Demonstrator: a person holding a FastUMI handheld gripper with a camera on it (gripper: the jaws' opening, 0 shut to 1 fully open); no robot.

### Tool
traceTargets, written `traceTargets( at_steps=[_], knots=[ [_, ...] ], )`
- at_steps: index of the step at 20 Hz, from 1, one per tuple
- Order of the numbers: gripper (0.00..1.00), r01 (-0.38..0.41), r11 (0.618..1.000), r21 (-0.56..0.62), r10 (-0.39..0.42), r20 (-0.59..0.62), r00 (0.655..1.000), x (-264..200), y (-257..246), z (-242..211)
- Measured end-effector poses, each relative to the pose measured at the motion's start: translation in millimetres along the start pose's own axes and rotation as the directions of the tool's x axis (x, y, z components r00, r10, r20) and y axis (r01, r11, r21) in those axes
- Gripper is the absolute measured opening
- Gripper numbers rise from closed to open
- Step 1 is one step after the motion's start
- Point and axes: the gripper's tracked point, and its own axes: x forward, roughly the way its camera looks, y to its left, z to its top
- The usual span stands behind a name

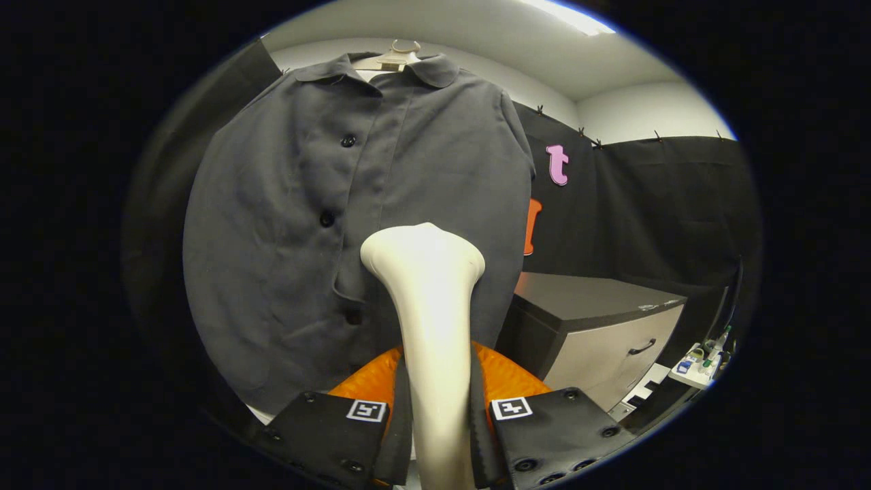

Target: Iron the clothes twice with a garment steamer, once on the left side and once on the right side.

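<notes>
Item: my gripper (439, 422), both fingers clamped on the handle of the cream garment steamer (432, 306). Steamer's long axis runs straight ahead from the fingers, head uppermost. Item: dark grey buttoned shirt (306, 224), hung on a hanger (395, 58), directly beyond the head; whether they touch, I cannot tell. Head sits just right of the button line, low on the shirt.

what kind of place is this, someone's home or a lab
Likely a staged recording booth, not a home: black cloth wall, a grey shirt hung for steaming, a drawer cabinet. The gripper is shut on the steamer.
</notes>
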Motion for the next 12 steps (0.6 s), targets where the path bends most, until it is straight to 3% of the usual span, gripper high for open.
traceTargets(
  at_steps=[12],
  knots=[
    [0.42,0.008,1.0,-0.027,-0.012,-0.13,0.991,-24,-6,-64]
  ],
)
